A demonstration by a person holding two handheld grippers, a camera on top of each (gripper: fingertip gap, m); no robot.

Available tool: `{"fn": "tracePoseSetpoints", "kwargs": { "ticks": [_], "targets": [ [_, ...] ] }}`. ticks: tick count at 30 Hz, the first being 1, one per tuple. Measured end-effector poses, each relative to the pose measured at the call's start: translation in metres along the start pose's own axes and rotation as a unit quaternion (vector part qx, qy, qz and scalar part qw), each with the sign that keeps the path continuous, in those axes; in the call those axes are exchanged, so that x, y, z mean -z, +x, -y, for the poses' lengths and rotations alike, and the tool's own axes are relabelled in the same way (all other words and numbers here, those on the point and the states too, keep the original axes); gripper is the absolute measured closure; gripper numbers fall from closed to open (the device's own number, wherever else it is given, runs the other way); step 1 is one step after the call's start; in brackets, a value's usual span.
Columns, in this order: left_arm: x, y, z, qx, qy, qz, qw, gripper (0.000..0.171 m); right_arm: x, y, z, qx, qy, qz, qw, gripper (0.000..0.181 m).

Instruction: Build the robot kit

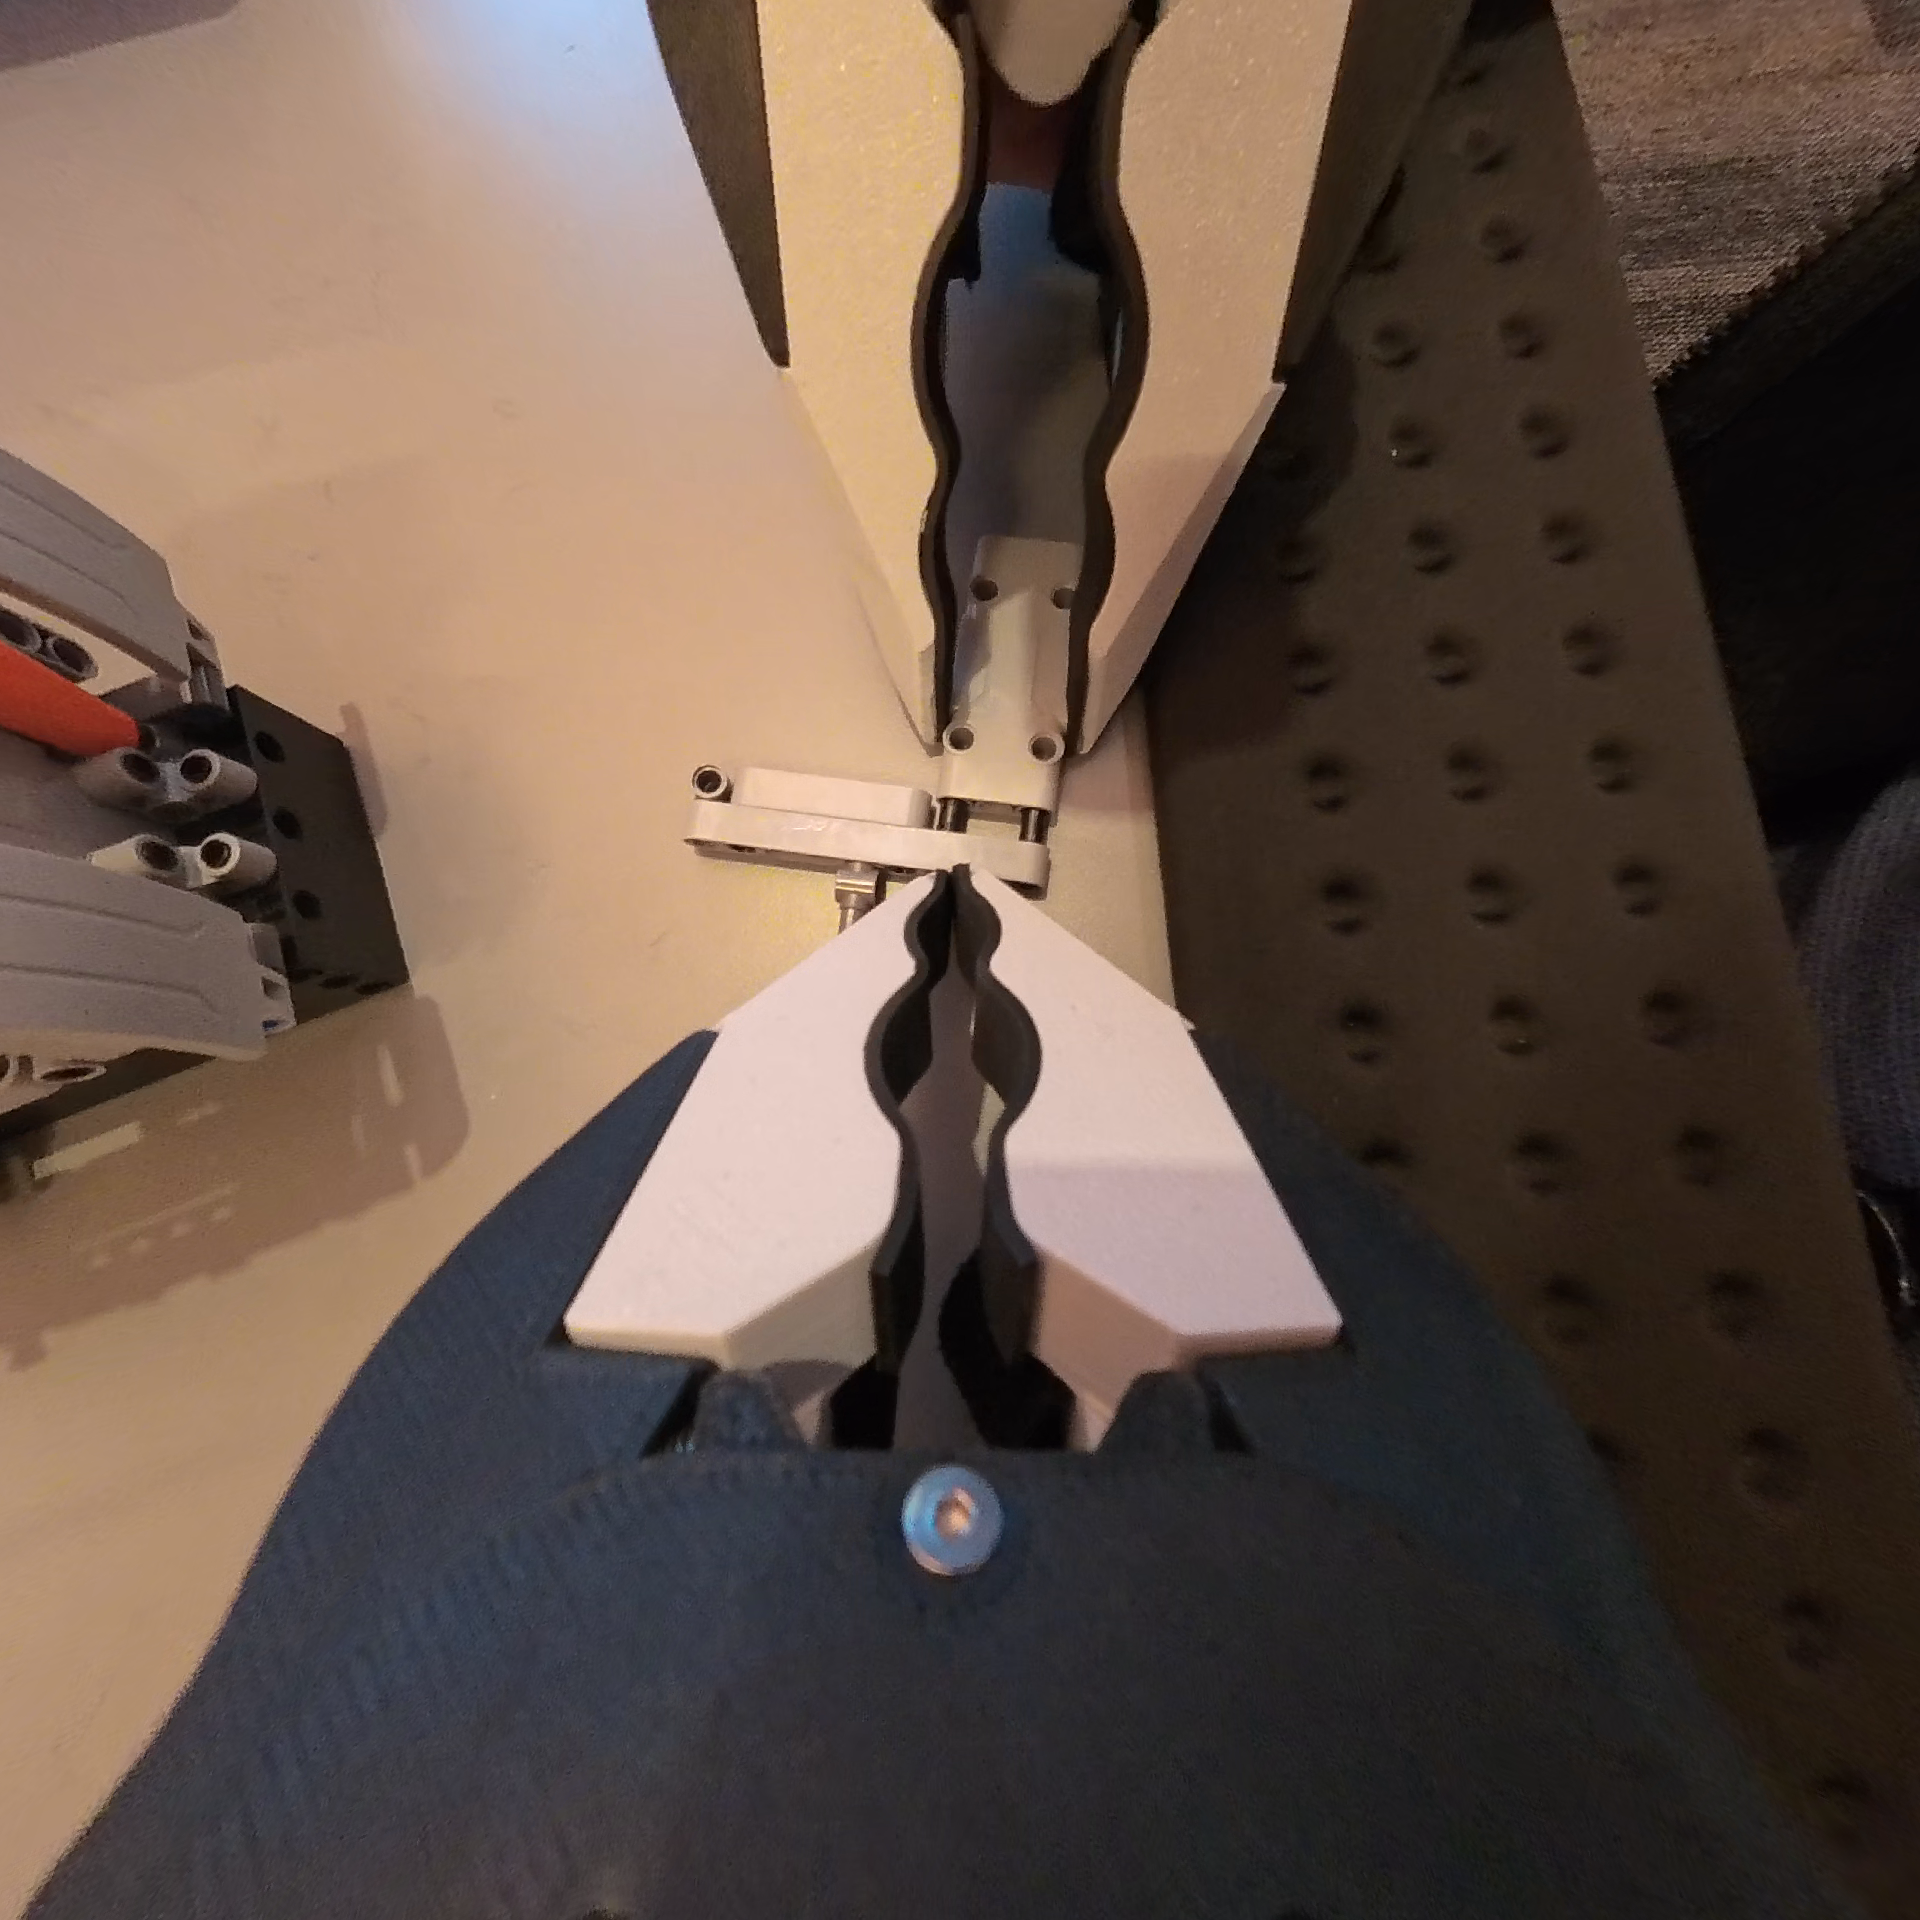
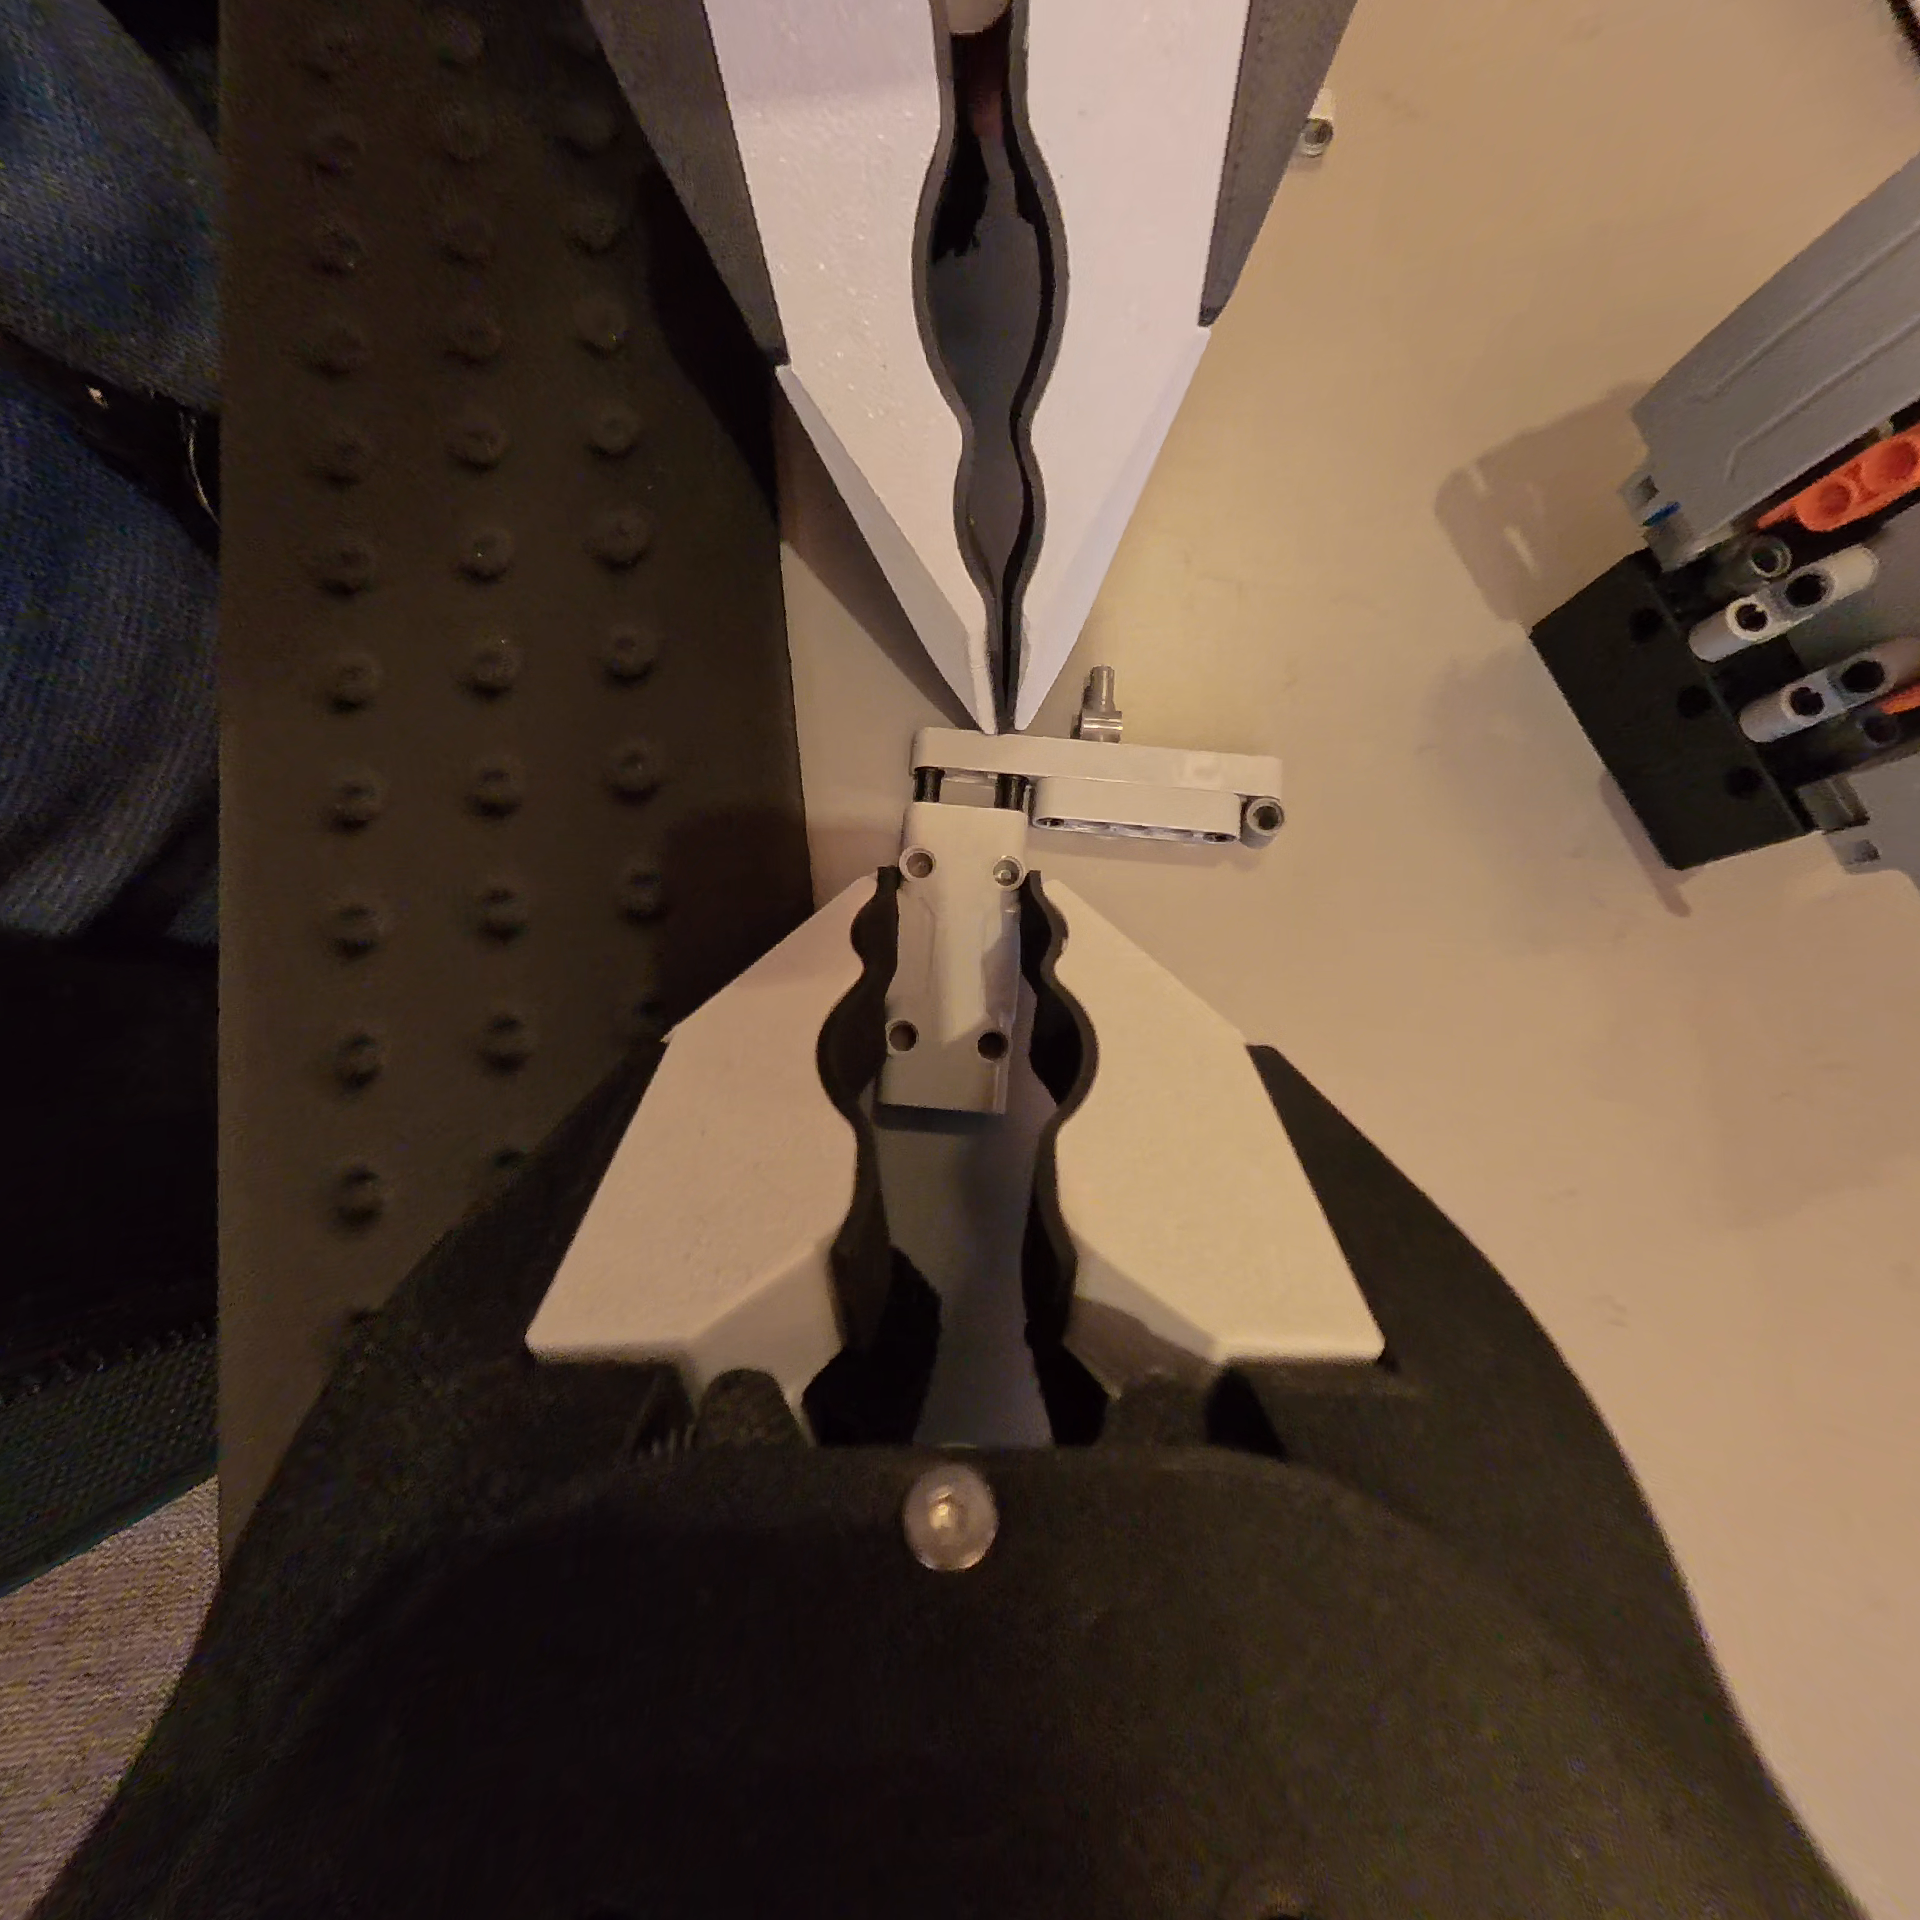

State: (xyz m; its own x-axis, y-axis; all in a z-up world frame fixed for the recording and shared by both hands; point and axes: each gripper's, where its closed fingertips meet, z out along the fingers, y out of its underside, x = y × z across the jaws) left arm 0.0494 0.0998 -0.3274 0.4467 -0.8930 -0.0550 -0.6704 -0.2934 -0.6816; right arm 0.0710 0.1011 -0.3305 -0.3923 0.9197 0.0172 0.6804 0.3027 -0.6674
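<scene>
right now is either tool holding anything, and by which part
The right tool clamps the grey panel piece by its two long sides. The left tool pinches the grey beam pinned to it, at the beam's edge.

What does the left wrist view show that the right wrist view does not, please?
Only the left wrist view shows grey couch fabric at the top right. Only the right wrist view shows a small metal fitting on the table. Both share the grey brick assembly held between the left gripper and right gripper, the black studded mat and the larger brick model.
</scene>
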Motion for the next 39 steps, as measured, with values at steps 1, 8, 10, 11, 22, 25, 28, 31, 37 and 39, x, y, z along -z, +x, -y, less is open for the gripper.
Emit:
{"fn": "tracePoseSetpoints", "kwargs": {
  "ticks": [1, 8, 10, 11, 22, 25, 28, 31, 37, 39],
  "targets": [
    [0.0, 0.0, 0.0, -0.004, -0.001, 0.002, 1.0, 0.171, 0.0, 0.0, 0.0, -0.006, 0.004, 0.004, 1.0, 0.16],
    [0.007, 0.002, 0.001, 0.004, 0.0, -0.008, 1.0, 0.141, 0.0, 0.0, 0.001, -0.012, 0.022, 0.016, 1.0, 0.16],
    [0.004, 0.002, -0.002, -0.003, -0.016, -0.002, 1.0, 0.126, 0.0, 0.0, 0.001, -0.012, 0.021, 0.017, 1.0, 0.16],
    [0.002, 0.0, -0.004, 0.0, -0.026, 0.003, 1.0, 0.122, 0.0, 0.0, 0.001, -0.013, 0.023, 0.018, 0.999, 0.16],
    [-0.004, -0.003, -0.003, 0.026, -0.022, -0.005, 0.999, 0.131, -0.001, -0.001, 0.002, -0.011, 0.027, 0.026, 0.999, 0.16],
    [-0.004, -0.003, -0.003, 0.027, -0.026, -0.006, 0.999, 0.131, -0.002, -0.001, 0.002, -0.007, 0.024, 0.025, 0.999, 0.16],
    [-0.004, -0.003, -0.003, 0.026, -0.026, -0.016, 0.999, 0.131, -0.001, -0.002, 0.002, -0.007, 0.027, 0.029, 0.999, 0.16],
    [-0.003, -0.002, -0.004, 0.017, -0.034, -0.025, 0.999, 0.131, -0.001, -0.002, 0.002, -0.007, 0.028, 0.031, 0.999, 0.16],
    [-0.004, -0.003, -0.004, 0.012, -0.02, -0.021, 1.0, 0.132, -0.002, -0.002, 0.002, 0.002, 0.023, 0.025, 0.999, 0.16],
    [-0.005, -0.003, -0.002, 0.015, -0.016, -0.018, 1.0, 0.132, -0.002, -0.002, 0.003, -0.002, 0.022, 0.024, 0.999, 0.16]
  ]
}}
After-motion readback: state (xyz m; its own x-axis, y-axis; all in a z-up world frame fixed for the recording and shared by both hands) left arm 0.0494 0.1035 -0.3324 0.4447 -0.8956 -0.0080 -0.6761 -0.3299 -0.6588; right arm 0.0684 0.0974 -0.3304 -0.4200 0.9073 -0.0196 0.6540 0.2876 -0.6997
